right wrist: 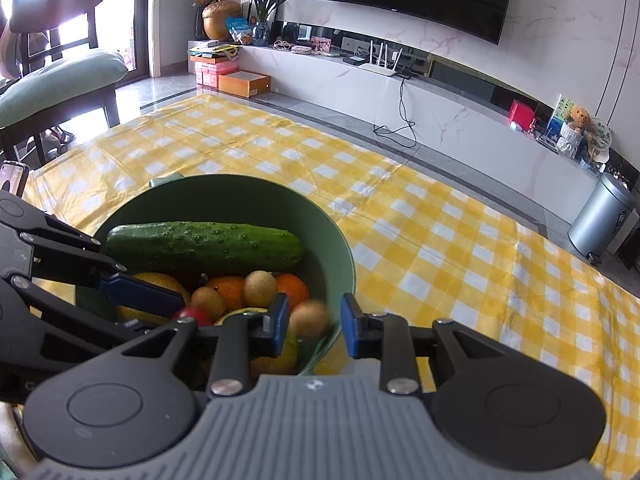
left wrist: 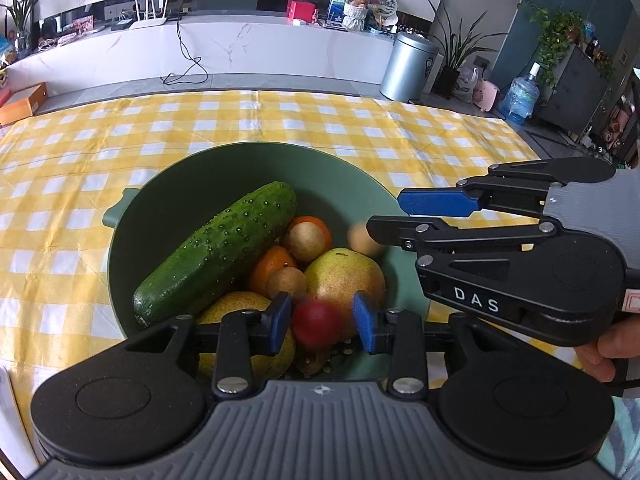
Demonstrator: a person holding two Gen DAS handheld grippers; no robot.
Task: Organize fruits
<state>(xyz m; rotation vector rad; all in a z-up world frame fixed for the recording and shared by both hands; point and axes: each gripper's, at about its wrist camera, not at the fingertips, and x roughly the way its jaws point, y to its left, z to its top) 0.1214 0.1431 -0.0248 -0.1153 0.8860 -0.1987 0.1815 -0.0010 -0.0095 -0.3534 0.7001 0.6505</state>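
Green bowl [left wrist: 168, 184] holds cucumber [left wrist: 218, 248], pears [left wrist: 344, 276], oranges [left wrist: 272, 266].

The bowl [left wrist: 256, 164] stands on the desk [left wrist: 80, 152], near its front edge. In the bowl, the cucumber [left wrist: 218, 248] lies along the left side, leaning on the bowl's wall. Right of the cucumber sit two oranges [left wrist: 272, 266] and small round fruits [left wrist: 306, 240]. A pear [left wrist: 344, 276] lies on the bowl's right side, and another pear [left wrist: 240, 304] at its front. Behind the desk, beyond the bowl, a long cabinet [left wrist: 224, 52] runs along the wall.
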